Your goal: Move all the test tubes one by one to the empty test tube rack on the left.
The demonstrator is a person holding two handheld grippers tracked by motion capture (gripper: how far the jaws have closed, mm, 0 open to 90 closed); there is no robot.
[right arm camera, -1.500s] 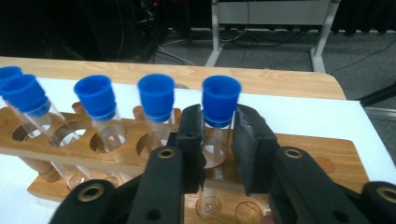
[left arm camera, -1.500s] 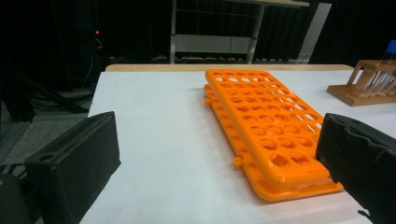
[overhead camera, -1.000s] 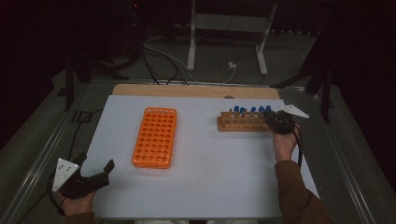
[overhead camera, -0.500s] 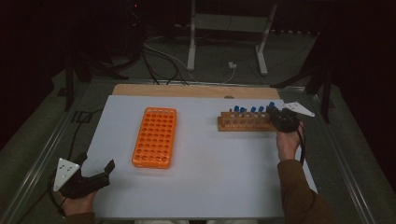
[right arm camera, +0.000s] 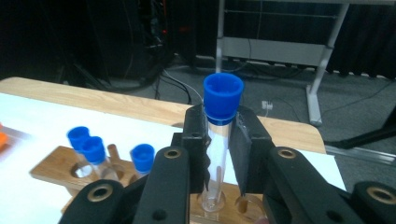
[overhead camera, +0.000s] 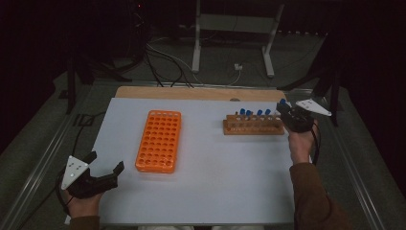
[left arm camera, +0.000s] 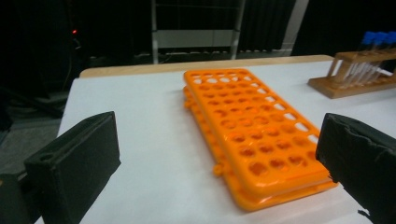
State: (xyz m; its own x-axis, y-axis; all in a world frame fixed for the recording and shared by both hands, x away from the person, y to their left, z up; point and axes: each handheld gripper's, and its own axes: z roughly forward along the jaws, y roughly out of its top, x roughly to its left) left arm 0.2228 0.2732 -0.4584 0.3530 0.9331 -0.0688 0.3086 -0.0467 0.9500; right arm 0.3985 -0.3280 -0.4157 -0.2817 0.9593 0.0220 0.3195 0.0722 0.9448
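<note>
Blue-capped tube (right arm camera: 219, 135), clamped in right gripper (right arm camera: 219, 140) jaws above wooden rack (overhead camera: 253, 127) (counter's two o'clock): may be snagged if tilted; left gripper (left arm camera: 219, 158) jaws wide, empty.

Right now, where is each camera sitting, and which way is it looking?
High view: above the person's side, looking forward and down on the table; forearms, left gripper and right gripper show.
Left gripper view: rides the left gripper, looking between its open jaws at the orange rack.
Right gripper view: rides the right gripper, shut on a blue-capped tube above the wooden rack.
All three views share the wooden rack.
</note>
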